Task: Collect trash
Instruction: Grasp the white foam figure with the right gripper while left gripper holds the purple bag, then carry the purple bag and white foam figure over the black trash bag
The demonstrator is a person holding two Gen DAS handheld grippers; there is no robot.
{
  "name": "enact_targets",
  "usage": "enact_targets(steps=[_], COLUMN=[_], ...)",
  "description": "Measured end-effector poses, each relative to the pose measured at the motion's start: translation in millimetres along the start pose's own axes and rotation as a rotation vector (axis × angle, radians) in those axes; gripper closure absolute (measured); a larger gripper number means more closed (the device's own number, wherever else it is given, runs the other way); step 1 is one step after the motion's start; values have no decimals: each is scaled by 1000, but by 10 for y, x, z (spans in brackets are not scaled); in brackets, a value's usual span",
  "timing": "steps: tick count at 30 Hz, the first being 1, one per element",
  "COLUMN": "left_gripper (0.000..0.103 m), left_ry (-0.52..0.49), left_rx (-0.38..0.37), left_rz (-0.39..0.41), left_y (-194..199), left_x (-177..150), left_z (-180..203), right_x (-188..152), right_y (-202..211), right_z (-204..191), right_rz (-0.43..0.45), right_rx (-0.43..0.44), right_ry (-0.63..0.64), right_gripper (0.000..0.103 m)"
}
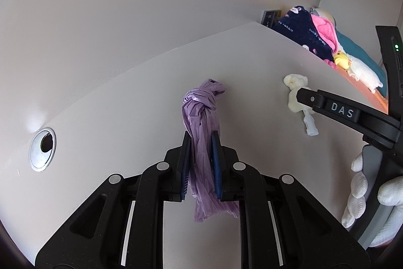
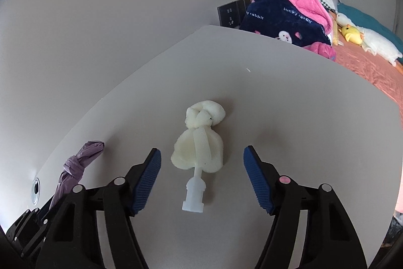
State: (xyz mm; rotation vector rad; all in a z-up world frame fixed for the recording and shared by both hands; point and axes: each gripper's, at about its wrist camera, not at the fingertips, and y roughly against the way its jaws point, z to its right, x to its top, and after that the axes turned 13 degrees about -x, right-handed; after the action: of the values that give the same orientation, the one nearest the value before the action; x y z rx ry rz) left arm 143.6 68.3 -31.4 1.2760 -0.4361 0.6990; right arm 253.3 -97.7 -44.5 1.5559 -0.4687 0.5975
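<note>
While the right hand-held gripper (image 2: 202, 173) stands released, its blue pads (image 2: 148, 177) spread wide and touching nothing, the cream foam piece (image 2: 199, 143) lies on the desk (image 2: 302, 105) straight ahead of it, centred in the gap between the fingers. That is the relation the coming move turns on. The foam's long axis runs along the gripper's pointing line: the knotted end is farthest away, the flared body sits in the middle, and a pale plastic stem (image 2: 193, 196) points back toward the camera, lying between the two pads but clear of both. Because the axis is in line with the fingers, a closing would squeeze the piece across its narrow width, which looks a fair approach; the stem or the lower body seems the likeliest place for the pads to meet.

The right gripper is tilted downward toward the desk, held in a white-gloved hand (image 1: 365, 196) seen in the left wrist view.

The left hand-held gripper (image 1: 201, 165) is clenched on the purple plastic bag (image 1: 201, 117), whose knotted end lies on the desk ahead of the fingers while its loose tail hangs out behind them. It sits off to the left of the foam, well apart from it, so the right gripper is plainly the nearer one. Beyond the desk edge lie a bed (image 2: 365, 67) and a dark blanket (image 2: 284, 17).
</note>
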Motion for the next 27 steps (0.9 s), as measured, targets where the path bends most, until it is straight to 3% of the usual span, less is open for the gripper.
enact_targets(steps=[2,6,9,27], left_gripper=[88,88,88,88], left_ry=[0,7,3,-43], left_rx=[3,-3,-3,-30], left_rz=[1,1,2,-13], left_y=[4,1,-3,142], left_x=[1,2,1,-127], left_z=[-14,-8,19,348], right_x=[15,-2,-43,-393], right_y=[-45,-127,-87,460], right_z=[-34,-26,-4,454], right_rz=[-15,-51,-32,-7], right_rx=[0,16,11,57], right_ry=[11,21,36,14], right_gripper=[38,68,84,89])
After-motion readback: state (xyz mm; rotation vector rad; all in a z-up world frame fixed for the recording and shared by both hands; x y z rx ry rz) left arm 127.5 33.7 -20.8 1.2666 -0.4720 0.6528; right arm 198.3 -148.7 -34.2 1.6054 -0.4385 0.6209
